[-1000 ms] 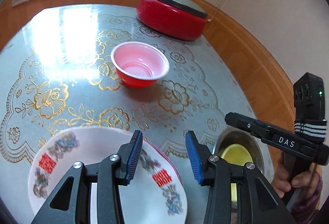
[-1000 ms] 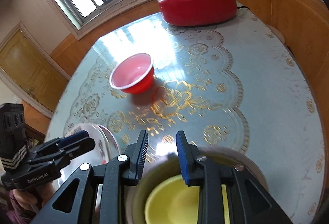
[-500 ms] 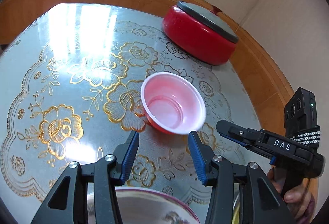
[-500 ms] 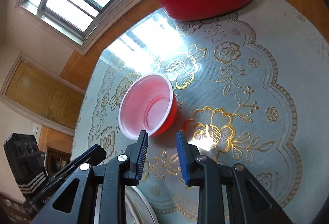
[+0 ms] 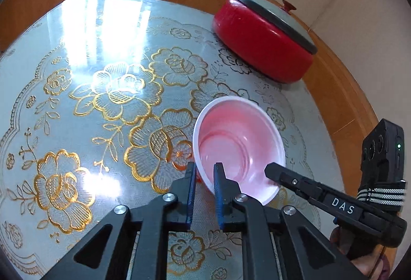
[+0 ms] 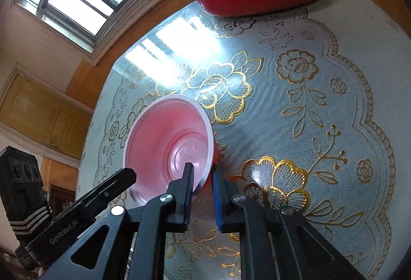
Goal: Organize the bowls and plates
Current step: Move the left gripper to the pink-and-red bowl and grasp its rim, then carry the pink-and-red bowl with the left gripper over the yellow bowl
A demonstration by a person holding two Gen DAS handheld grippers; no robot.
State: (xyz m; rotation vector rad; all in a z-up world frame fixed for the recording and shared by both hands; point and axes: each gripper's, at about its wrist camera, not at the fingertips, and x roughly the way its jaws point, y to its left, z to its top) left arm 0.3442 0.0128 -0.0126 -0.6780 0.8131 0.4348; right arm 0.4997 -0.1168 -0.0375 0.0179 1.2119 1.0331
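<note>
Left wrist view: the left gripper (image 5: 204, 169) has just closed, clamping the near-left rim of the red bowl (image 5: 239, 149) on the table (image 5: 84, 90), near a red pot (image 5: 264, 40).

Right wrist view: the right gripper (image 6: 203, 172) has just closed, pinching the bowl's (image 6: 167, 146) right rim; the left gripper (image 6: 128, 176) reaches the bowl's near-left edge.

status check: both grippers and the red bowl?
Left gripper just closed on red bowl near-left rim. Right gripper just closed on its right rim. Bowl upright on table. Red lidded pot well clear.
</note>
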